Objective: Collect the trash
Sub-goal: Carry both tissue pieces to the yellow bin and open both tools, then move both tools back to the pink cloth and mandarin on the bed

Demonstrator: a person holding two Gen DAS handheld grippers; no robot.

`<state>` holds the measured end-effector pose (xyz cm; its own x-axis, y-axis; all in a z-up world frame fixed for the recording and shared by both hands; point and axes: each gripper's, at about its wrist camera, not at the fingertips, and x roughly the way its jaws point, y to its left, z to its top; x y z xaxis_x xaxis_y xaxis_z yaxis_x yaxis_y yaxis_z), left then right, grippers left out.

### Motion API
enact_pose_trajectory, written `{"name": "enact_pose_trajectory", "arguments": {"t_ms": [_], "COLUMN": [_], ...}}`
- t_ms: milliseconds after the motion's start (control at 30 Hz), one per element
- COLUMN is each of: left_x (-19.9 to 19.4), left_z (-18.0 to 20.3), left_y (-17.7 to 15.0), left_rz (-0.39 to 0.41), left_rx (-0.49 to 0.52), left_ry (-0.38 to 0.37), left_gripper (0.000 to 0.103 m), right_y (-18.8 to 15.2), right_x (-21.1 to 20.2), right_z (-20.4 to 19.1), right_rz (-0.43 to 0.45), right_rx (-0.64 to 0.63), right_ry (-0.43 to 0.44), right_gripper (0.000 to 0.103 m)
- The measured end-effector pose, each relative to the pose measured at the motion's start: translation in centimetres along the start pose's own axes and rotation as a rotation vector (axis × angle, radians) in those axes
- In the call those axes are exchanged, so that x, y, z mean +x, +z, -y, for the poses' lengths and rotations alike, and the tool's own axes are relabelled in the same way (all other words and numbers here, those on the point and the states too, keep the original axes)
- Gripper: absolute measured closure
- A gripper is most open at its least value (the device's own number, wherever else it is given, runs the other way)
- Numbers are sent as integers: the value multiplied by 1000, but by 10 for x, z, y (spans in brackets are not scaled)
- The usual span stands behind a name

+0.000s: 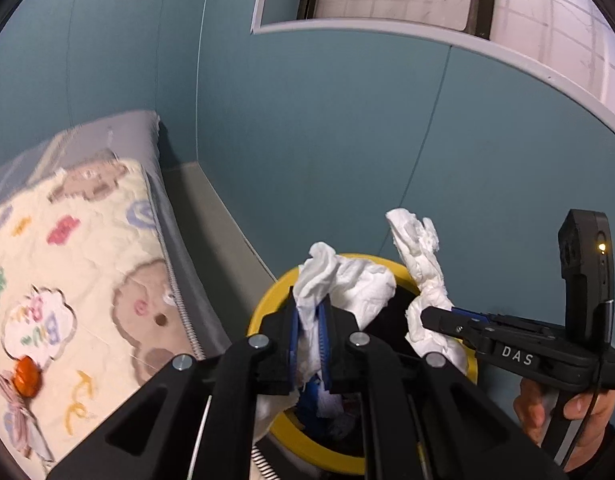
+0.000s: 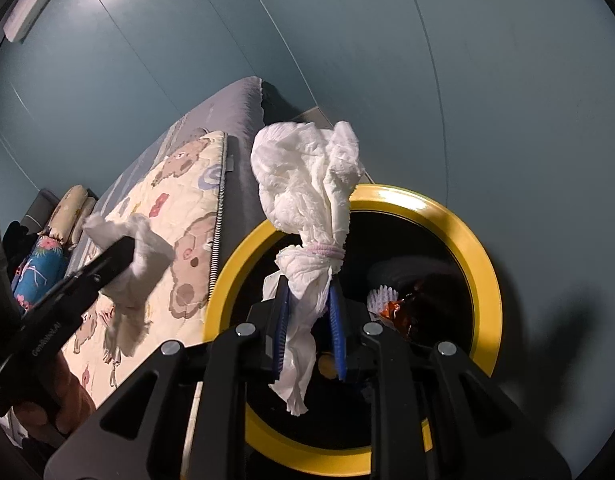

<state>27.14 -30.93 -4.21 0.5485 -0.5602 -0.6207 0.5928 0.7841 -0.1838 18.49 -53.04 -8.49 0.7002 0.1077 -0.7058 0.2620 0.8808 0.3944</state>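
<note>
My left gripper (image 1: 309, 320) is shut on a crumpled white tissue (image 1: 343, 284) above the yellow-rimmed trash bin (image 1: 267, 308). My right gripper (image 2: 307, 316) is shut on a second white tissue wad (image 2: 307, 184) tied with a pink band, held over the bin's rim (image 2: 479, 248). The right gripper with its tissue (image 1: 421, 276) shows at the right of the left wrist view. The left gripper with its tissue (image 2: 135, 248) shows at the left of the right wrist view. The bin holds an orange wrapper (image 2: 399, 312) and other trash.
A bed with a cartoon-bear quilt (image 1: 79, 264) lies left of the bin. An orange wrapper (image 1: 26, 376) and pink string (image 1: 19, 412) lie on the quilt. A teal wall (image 1: 347, 140) stands close behind the bin. Pillows (image 2: 67, 208) sit at the bed's far end.
</note>
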Motion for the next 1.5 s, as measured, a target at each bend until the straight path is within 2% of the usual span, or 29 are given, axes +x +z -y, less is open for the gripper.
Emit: {"name": "enact_pose_trajectory", "arguments": {"t_ms": [133,300,467,667,833,967,1200,1500], "left_x": [14,19,15,-3,-31,-55,-105,-164], "left_z": [-2,-10,-15,-22,-25,-30,-34,-52], "left_y": [-4,-5,-6,-8,-8,-9,-13,-18], "left_rz": [-35,-53,-53,-15,38,77,173,276], "left_rx": [-17,-56,-78,-92,-85,-99,-93,-100], "left_ry": [-7,-20,-7,15,28,26,37,72], "left_gripper": [93,74,60,43,38,33,24,20], "right_y": [4,6,5,2,0,0,4,8], "right_x": [7,5,-4,-10,-18,-25,-25,-27], "right_z": [-3,0,6,7,6,2,-26,-73], "right_rz": [-6,3,8,14,22,28,22,15], "right_rx": [15,25,40,64,77,74,42,-10], "right_ry": [-5,-11,-16,-26,-21,-10,28,92], "right_gripper": [81,78,66,53,49,42,38,35]}}
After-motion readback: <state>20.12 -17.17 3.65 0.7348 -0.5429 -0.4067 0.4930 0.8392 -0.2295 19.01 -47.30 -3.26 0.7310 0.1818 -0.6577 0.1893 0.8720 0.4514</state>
